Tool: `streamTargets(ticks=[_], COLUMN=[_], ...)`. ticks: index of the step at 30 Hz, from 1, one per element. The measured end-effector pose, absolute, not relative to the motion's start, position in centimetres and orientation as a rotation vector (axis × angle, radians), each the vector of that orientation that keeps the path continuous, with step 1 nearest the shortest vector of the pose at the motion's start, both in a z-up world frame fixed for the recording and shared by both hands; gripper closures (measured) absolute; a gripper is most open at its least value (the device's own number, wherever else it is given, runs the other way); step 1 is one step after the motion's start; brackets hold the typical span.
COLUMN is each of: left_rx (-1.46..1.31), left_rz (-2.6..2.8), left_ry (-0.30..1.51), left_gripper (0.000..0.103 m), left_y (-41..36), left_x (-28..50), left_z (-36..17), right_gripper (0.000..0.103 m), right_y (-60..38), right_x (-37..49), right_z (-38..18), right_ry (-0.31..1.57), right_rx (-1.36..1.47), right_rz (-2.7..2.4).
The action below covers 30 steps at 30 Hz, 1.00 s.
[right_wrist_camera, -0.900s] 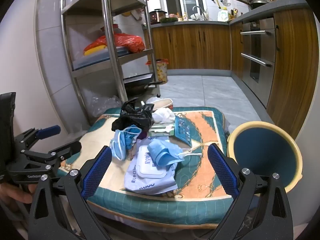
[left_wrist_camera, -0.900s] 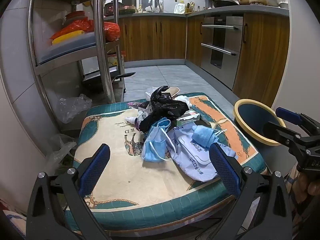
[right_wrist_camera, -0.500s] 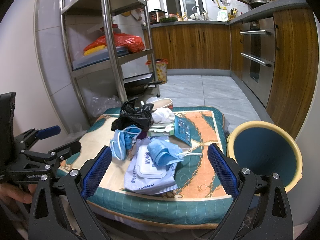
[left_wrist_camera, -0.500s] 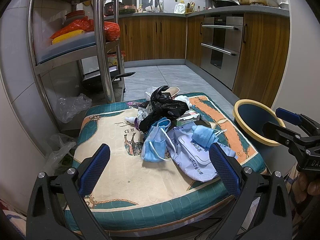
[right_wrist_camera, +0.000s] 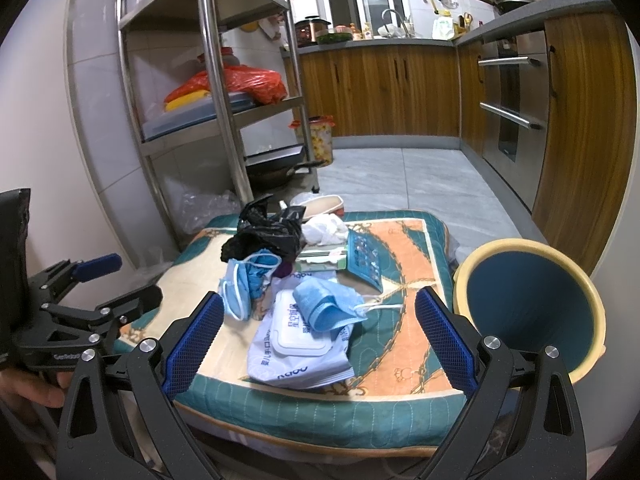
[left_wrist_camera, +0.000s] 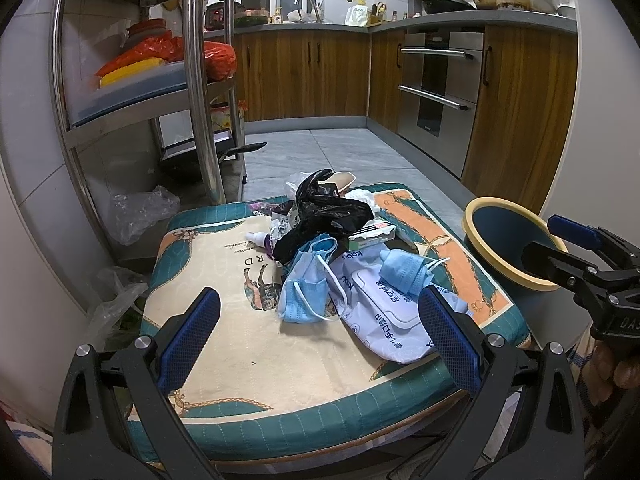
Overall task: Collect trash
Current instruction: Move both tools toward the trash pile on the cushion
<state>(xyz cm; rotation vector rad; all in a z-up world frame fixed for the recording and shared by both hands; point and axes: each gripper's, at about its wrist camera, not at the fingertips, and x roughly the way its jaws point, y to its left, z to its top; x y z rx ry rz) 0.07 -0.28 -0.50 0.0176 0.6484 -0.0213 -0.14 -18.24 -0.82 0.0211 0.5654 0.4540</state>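
Note:
A pile of trash lies on a patterned cushion [left_wrist_camera: 224,344]: a black plastic bag [left_wrist_camera: 328,212], two blue face masks [left_wrist_camera: 308,284] [right_wrist_camera: 326,306], a white wet-wipe pack [right_wrist_camera: 300,344], a small green-and-white box [left_wrist_camera: 370,236], a blue card [right_wrist_camera: 364,258] and white tissue [right_wrist_camera: 324,228]. A blue bin with a yellow rim [right_wrist_camera: 528,304] stands on the floor right of the cushion. My left gripper [left_wrist_camera: 320,336] is open and empty, in front of the pile. My right gripper [right_wrist_camera: 318,336] is open and empty, near the wipe pack.
A steel shelf rack [left_wrist_camera: 200,92] with red bags stands behind and left of the cushion. Clear plastic bags [left_wrist_camera: 140,212] lie on the floor by it. Wooden cabinets and an oven [left_wrist_camera: 436,88] line the far and right walls. Grey tiled floor [right_wrist_camera: 420,176] lies beyond.

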Motion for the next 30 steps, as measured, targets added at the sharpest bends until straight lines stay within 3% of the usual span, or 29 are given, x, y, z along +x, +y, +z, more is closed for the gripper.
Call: streamTargets(ticks=[10, 13, 16, 18, 20, 28, 30], left_rx=[0.002, -0.01, -0.026, -0.005, -0.013, -0.028, -0.026], left_rz=[-0.027, -0.006, -0.009, -0.018, -0.049, -0.074, -0.067], left_ry=[0.736, 0.748, 0.775, 0.796, 0.833, 0.908, 0.935], left_gripper=[0.006, 0.013, 0.028, 0.036, 0.037, 0.037, 0.045], left_y=[0.1, 0.5, 0.9, 0.9, 0.9, 0.8, 1.3], left_x=[1.2, 2.0, 3.0, 3.8, 4.7, 9.2, 10.3], left_z=[-1.1, -1.7, -2.6, -3.3, -4.3, -6.9, -7.7], right_gripper=[0.007, 0.009, 0.012, 0.023, 0.03, 0.032, 0.035], right_y=[-18.7, -18.4, -18.1, -17.9, -17.6, -16.4, -16.2], right_x=[0.8, 1.2, 1.6, 2.1, 2.7, 5.1, 5.6], right_z=[-1.3, -1.6, -1.9, -2.3, -2.8, -4.5, -4.9], right_ry=[0.61, 0.64, 0.678, 0.713, 0.756, 0.827, 0.845], right_rx=[0.063, 0.064, 0.068, 0.064, 0.061, 0.029, 0.025], right_rz=[0.465, 0.473, 0.482, 0.487, 0.491, 0.515, 0.511])
